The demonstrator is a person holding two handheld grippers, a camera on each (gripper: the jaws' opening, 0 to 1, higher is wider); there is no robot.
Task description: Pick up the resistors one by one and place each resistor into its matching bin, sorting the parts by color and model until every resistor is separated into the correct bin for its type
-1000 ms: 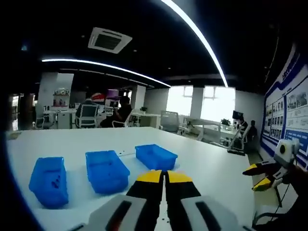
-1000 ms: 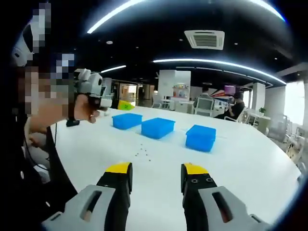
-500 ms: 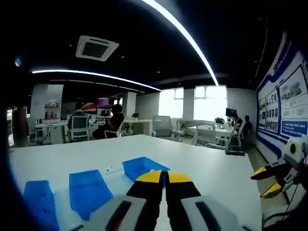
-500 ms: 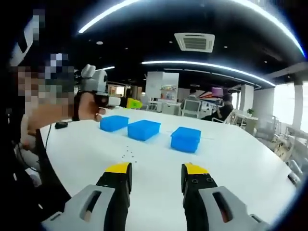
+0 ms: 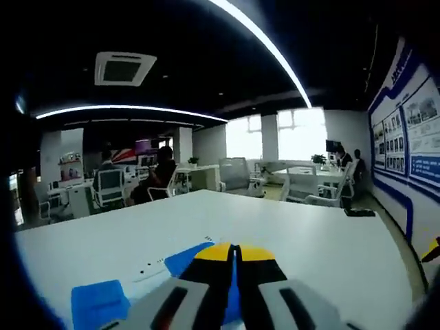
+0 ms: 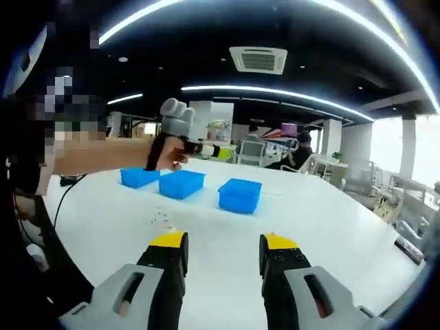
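Big white table (image 6: 330, 227) carries everything, so I'm hanging back near its front edge to size it up. Three blue bins (image 6: 240, 195) sit in a row further in (one per type, I guess). The resistors (image 6: 162, 218) lie loose before them. My right claw (image 6: 221, 249) is spread, empty; left claw (image 5: 236, 253) is clenched, apparently on nothing.

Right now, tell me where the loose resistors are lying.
In the right gripper view, the resistors lie scattered on the white table, in front of the middle blue bin and just beyond the right gripper.
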